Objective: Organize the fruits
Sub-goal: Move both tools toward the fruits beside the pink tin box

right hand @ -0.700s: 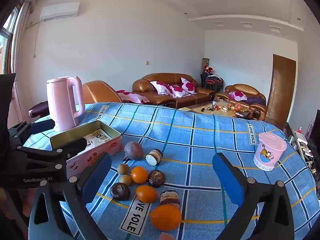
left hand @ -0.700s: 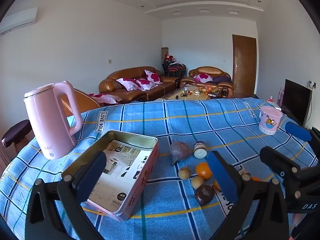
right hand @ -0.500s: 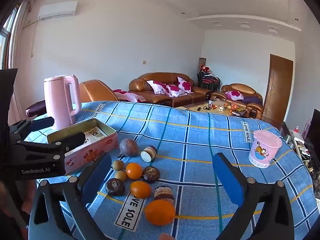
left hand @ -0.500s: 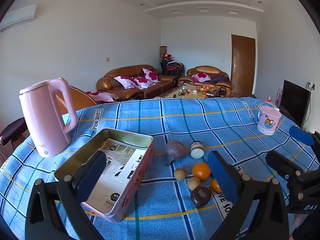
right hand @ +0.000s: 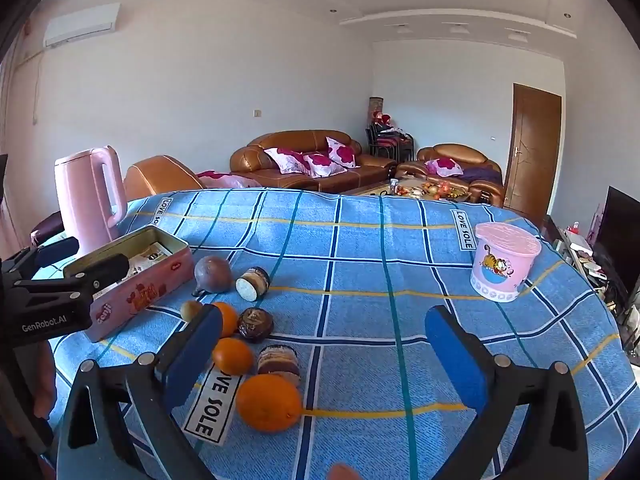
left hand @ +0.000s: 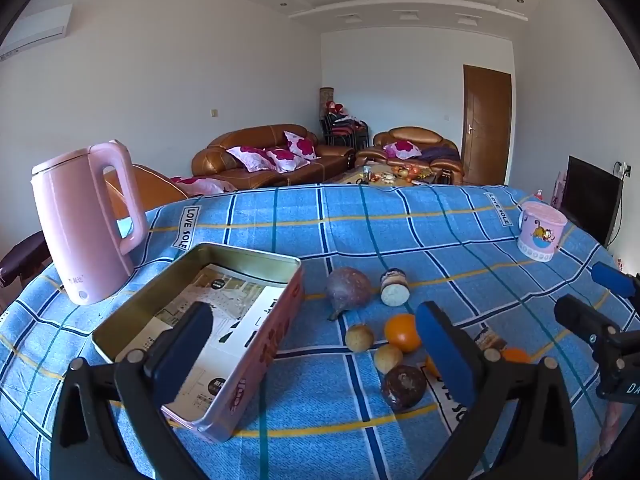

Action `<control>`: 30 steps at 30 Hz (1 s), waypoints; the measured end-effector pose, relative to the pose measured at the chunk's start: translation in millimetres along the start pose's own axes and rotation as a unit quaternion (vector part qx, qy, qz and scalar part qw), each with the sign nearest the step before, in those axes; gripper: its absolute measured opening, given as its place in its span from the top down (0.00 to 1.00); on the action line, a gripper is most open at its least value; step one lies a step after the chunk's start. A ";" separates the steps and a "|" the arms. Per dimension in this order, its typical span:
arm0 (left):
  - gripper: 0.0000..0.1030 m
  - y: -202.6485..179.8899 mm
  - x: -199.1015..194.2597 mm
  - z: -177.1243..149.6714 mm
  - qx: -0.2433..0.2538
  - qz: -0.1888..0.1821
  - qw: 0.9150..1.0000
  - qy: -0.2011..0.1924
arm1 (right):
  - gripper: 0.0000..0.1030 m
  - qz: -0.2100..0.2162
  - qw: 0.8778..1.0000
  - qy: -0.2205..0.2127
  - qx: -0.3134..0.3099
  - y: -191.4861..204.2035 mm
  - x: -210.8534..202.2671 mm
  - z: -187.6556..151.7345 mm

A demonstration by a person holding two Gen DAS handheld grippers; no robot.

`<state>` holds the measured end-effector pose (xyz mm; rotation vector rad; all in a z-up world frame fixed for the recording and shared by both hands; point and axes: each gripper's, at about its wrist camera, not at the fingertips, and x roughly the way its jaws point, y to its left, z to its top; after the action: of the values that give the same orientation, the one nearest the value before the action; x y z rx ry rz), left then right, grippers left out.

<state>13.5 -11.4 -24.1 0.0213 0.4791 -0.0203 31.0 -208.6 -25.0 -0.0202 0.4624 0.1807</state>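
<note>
Several fruits lie loose on the blue checked tablecloth (left hand: 400, 232): a purple fruit (left hand: 348, 290), a cut piece (left hand: 394, 288), an orange (left hand: 402, 332), two small brown fruits and a dark round one (left hand: 403, 386). An open pink tin (left hand: 256, 356) lined with paper sits to their left. My left gripper (left hand: 312, 354) is open above the tin's right wall, holding nothing. In the right wrist view a big orange (right hand: 268, 402), a smaller orange (right hand: 232, 355) and a dark fruit (right hand: 255, 323) lie near my open, empty right gripper (right hand: 322, 356). The tin (right hand: 140, 292) sits at the left.
A pink kettle (left hand: 84, 220) stands behind the tin at the table's left edge. A pink lidded cup (right hand: 504, 266) stands at the far right. Each gripper shows at the edge of the other's view. Sofas and a door lie beyond the table.
The table scene has slid up and left in both views, more so in the right wrist view. Both grippers stayed open. No fruit has moved.
</note>
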 end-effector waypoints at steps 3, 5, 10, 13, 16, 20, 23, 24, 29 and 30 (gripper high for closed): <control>0.00 1.0 -2.9 -1.0 -0.002 -0.001 1.000 -0.002 | 0.01 -0.001 1.000 -0.003 0.011 -2.1 -4.2 -2.2; 0.00 2.2 -5.2 -2.0 -0.001 -0.001 1.000 -0.002 | 0.01 0.003 1.000 -0.006 0.017 -1.0 -5.5 -1.9; 0.00 2.6 -8.2 -7.2 0.005 0.006 1.000 0.002 | 0.01 0.012 1.000 -0.002 0.013 9.2 -4.4 -3.0; 0.00 2.9 -9.6 -9.0 0.005 0.005 1.000 0.003 | 0.01 0.015 1.000 -0.002 0.009 15.1 -6.7 -4.5; 0.00 4.1 -10.8 -10.3 0.004 0.002 1.000 0.003 | 0.01 0.014 1.000 -0.002 0.006 16.8 -8.9 -5.3; 0.00 5.0 -13.4 -12.1 0.003 0.000 1.000 0.002 | 0.01 0.014 1.000 -0.006 0.006 18.3 -13.4 -4.6; 0.00 5.1 -14.4 -12.2 0.003 0.000 1.000 0.001 | 0.01 0.014 1.000 -0.008 0.006 18.8 -13.6 -4.1; 0.00 5.2 -14.9 -12.4 0.002 0.001 1.000 0.000 | 0.01 0.014 1.000 -0.008 0.006 18.8 -13.7 -4.3; 0.00 5.8 -16.9 -12.6 0.001 0.001 1.000 -0.001 | 0.01 0.015 1.000 -0.008 0.006 20.7 -14.1 -5.0; 0.00 5.8 -17.0 -12.6 0.001 0.001 1.000 -0.001 | 0.01 0.015 1.000 -0.009 0.006 21.1 -14.2 -5.1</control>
<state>-7.3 -5.0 -27.4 0.0227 0.4773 -0.0190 12.5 -190.5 -22.8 -0.0008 0.4468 0.2078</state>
